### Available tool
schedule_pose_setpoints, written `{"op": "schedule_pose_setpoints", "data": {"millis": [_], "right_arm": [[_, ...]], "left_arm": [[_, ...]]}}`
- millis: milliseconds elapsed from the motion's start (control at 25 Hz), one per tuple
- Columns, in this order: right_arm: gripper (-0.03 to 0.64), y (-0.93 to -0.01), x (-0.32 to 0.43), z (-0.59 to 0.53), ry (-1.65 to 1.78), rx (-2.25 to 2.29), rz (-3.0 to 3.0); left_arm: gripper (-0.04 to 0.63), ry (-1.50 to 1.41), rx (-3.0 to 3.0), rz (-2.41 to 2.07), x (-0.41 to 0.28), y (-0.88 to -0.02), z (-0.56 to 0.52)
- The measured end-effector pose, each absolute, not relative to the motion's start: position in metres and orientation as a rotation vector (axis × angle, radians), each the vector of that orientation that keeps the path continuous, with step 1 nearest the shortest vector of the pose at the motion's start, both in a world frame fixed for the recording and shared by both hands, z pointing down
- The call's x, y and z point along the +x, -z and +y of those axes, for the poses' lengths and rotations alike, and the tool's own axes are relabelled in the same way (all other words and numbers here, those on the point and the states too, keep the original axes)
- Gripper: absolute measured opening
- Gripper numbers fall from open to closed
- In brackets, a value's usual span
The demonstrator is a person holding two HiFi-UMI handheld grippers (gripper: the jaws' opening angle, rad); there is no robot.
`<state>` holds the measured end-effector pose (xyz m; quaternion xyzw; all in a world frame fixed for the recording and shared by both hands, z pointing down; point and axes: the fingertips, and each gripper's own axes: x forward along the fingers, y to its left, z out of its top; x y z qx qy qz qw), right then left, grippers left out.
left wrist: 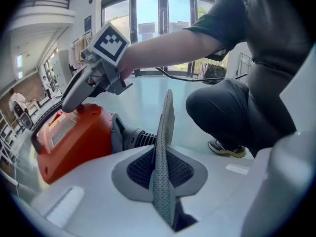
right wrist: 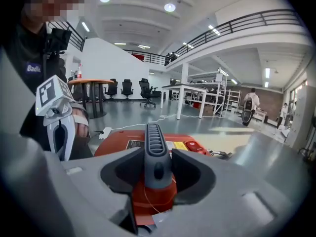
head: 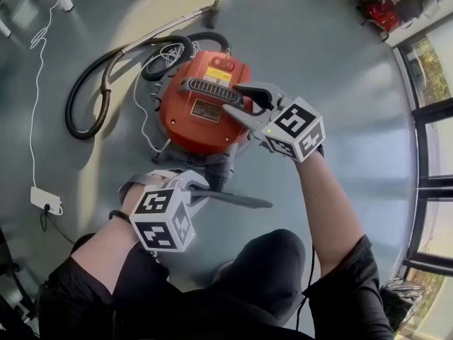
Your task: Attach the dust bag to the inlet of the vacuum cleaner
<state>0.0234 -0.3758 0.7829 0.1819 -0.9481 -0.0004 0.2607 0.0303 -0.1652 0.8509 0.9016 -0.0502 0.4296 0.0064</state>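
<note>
Left tongs [left wrist: 165, 169] pinch the thin dust bag [left wrist: 167, 127] just beside the vacuum cleaner [head: 195, 112]. Right tongs [right wrist: 157, 169] straddle its handle [right wrist: 154, 142], spread. A tug could pull the dust bag free or drag the vacuum cleaner.

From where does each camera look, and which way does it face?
Head view: on the head, steeply down at the floor; both forearms, a knee, left gripper, right gripper.
Left gripper view: on that gripper, along jaws shut on the dust bag, towards glass doors; right arm, legs.
Right gripper view: on that gripper, along open jaws astride the handle; left hand.
Shared: all three show the vacuum cleaner.
</note>
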Motion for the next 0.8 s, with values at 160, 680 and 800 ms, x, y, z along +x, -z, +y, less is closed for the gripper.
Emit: {"op": "schedule_pose_setpoints", "data": {"millis": [160,680,800], "right_arm": [[0.155,-0.783,0.023,-0.375,0.004,0.475,-2.572],[0.153,-0.783,0.021,-0.375,0.01,0.471,-2.546],[0.152,-0.783,0.021,-0.374,0.011,0.477,-2.549]], "left_arm": [[0.066,-1.309,2.814,-0.169,0.021,-0.848,-0.168],[0.092,-1.368,2.799,-0.198,0.039,-0.849,-0.185],[0.092,-1.375,2.771,-0.249,0.037,-0.849,-0.185]]}}
